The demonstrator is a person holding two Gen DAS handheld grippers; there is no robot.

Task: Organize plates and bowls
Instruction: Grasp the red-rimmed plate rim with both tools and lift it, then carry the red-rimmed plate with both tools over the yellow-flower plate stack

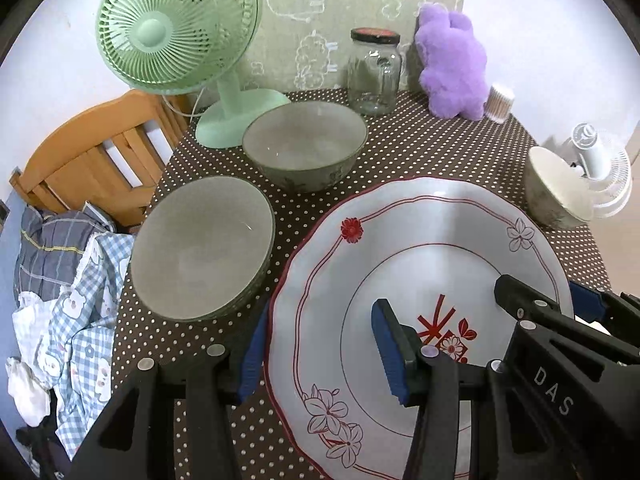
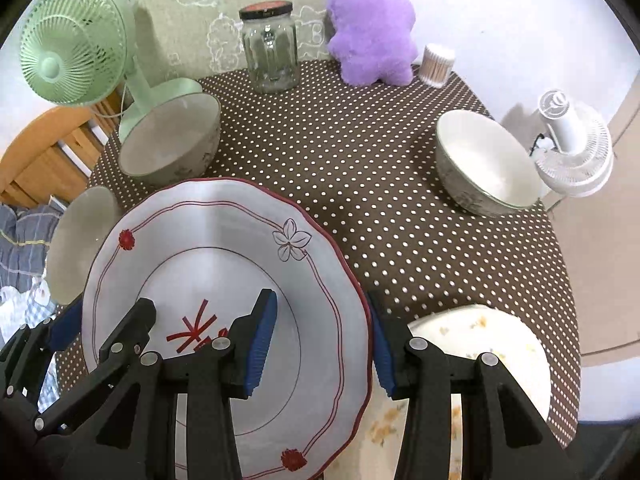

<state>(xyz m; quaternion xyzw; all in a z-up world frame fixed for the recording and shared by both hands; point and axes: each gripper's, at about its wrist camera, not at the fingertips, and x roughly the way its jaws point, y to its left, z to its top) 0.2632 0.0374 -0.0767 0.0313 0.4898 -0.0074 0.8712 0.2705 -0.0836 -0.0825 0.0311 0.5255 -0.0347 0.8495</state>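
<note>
White plate (image 1: 420, 240) with red scalloped rim and flower prints, tilted, raised off the table. Stacked grey bowls (image 1: 202, 246) at its 9 o'clock, single grey bowl (image 1: 304, 144) at 11, white bowl (image 2: 486, 162) at 2.

plate (image 1: 420, 264) front centre | bowls (image 1: 204, 248) left | jar (image 1: 374, 74) behind | lone bowl (image 2: 486, 164) right
</note>
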